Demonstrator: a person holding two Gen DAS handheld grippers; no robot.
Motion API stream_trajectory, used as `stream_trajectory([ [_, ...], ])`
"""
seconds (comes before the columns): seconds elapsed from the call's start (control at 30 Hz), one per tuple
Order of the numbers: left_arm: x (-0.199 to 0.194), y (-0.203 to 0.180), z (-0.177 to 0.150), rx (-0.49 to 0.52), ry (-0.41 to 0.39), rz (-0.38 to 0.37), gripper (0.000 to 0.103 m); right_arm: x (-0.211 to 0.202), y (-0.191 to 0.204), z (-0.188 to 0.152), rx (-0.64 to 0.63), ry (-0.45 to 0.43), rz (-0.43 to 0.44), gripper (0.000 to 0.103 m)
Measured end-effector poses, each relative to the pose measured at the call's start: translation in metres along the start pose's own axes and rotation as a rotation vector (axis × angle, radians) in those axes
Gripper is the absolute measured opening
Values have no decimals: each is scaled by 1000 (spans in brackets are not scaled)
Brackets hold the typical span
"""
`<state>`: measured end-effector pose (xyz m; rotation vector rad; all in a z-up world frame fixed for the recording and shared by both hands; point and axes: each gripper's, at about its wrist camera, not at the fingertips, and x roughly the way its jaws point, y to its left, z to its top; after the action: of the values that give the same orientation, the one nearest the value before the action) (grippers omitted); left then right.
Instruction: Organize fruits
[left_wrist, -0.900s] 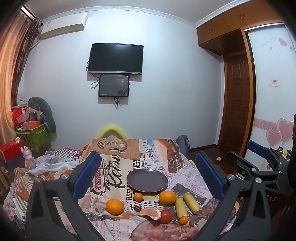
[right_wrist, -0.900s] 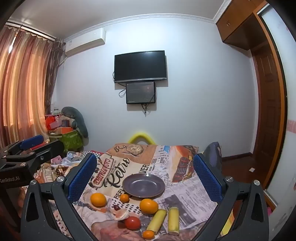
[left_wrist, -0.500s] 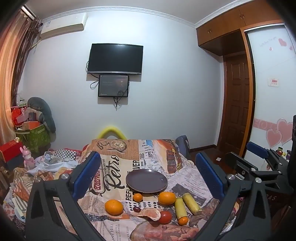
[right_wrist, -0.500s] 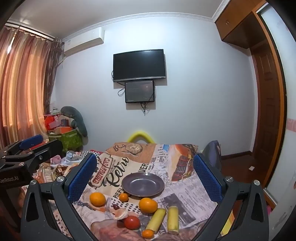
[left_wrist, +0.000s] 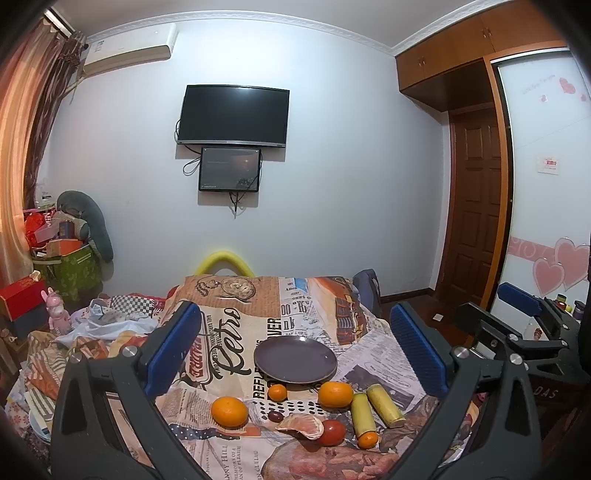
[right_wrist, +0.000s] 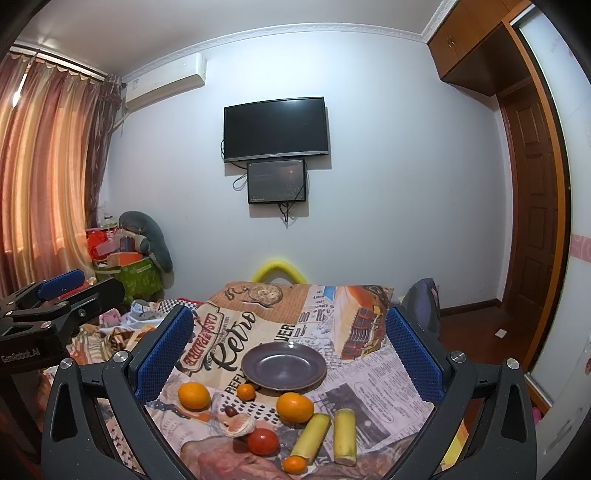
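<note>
An empty dark purple plate (left_wrist: 295, 360) (right_wrist: 284, 365) sits mid-table on a newspaper-print cloth. In front of it lie two oranges (left_wrist: 229, 411) (left_wrist: 335, 394), two small tangerines (left_wrist: 277, 392) (left_wrist: 368, 439), a peeled orange piece (left_wrist: 301, 426), a red tomato (left_wrist: 331, 432), a dark date (left_wrist: 274, 416) and two yellow-green sugarcane pieces (left_wrist: 362, 412) (left_wrist: 385, 404). My left gripper (left_wrist: 295, 350) is open and empty, held above and before the fruit. My right gripper (right_wrist: 290, 354) is open and empty, likewise short of the fruit.
The table (left_wrist: 229, 295) has a yellow foam chair back (left_wrist: 224, 260) behind it. Cluttered bedding and boxes (left_wrist: 66, 266) lie to the left. A wooden door (left_wrist: 476, 221) stands on the right. A TV (left_wrist: 232, 116) hangs on the far wall.
Both views have shifted very slightly; the grippers stay open and the fruit has not moved.
</note>
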<state>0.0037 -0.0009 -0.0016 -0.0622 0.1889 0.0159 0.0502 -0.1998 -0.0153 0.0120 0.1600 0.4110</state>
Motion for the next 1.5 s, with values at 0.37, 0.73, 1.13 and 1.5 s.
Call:
stream_trajectory([
  [0.37,0,0,-2,3,-7,1,103,-1,2,0,-8,-4,-1,103],
  [0.73,-3,-2,-2,2,-8,-2,103,-1,2,0,-4,-7,-9,103],
  [1.13,-4,-4,0,10,-10,-5,103,-2,1,0,0,-13,-10,103],
  [1.5,-4,-5,2,14,-9,-8,103,-4,2,-2,2,-18,-9,103],
])
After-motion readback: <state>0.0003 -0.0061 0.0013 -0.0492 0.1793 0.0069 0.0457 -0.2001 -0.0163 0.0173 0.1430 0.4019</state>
